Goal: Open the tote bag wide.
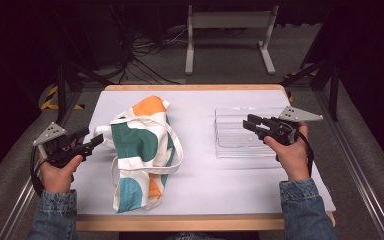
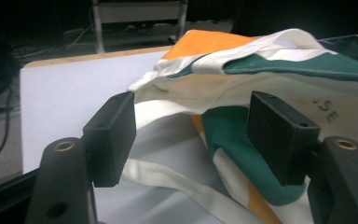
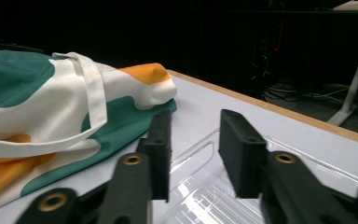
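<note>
A cream cloth tote bag with green, orange and teal patches (image 1: 142, 150) lies on the white counter (image 1: 200, 175), long axis running away from the person, just right of the left tongs (image 1: 87, 139) (the nearer pair), which gape empty. The right tongs (image 1: 252, 125), also open and empty, hover over a clear plastic tray (image 1: 240, 145).

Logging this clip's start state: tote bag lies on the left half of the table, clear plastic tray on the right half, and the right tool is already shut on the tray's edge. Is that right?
Not quite. The right tool is open and holds nothing; the right gripper view shows its jaws apart above the clear plastic tray. The tote bag does lie on the left, the tray on the right.
</note>
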Tool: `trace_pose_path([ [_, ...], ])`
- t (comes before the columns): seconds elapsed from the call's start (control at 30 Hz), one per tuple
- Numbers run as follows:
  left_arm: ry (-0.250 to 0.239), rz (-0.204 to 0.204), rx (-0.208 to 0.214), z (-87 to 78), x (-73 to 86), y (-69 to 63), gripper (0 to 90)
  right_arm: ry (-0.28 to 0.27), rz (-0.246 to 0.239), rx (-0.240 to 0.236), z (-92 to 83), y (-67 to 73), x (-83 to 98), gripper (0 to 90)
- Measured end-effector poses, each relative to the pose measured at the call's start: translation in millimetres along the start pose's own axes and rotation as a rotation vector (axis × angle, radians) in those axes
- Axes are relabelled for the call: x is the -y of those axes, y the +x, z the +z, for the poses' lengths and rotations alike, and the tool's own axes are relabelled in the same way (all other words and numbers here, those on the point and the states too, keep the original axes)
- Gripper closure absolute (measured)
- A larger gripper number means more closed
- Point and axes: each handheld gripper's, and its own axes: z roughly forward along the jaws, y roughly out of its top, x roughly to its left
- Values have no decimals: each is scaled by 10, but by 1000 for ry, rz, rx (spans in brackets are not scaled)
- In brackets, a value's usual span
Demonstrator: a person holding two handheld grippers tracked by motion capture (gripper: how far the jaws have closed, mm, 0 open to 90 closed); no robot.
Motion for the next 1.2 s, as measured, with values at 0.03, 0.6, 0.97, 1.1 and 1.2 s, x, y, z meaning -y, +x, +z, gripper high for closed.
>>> trace_pose_path([
  [0.03,2,3,-3,-5,-2,-4,335,9,-12,18,16,19,-11,556],
  [0.6,-29,-2,-18,-374,-145,91,318,84,-51,-58,395,384,-332,433],
  [0.97,-17,67,48,-433,-209,29,311,127,-101,-214,712,797,-535,416],
  [1.1,-13,61,71,-419,-220,0,292,147,-125,-265,812,961,-566,404],
  [1.2,-8,66,95,-407,-217,-19,286,162,-141,-288,878,1048,-570,403],
])
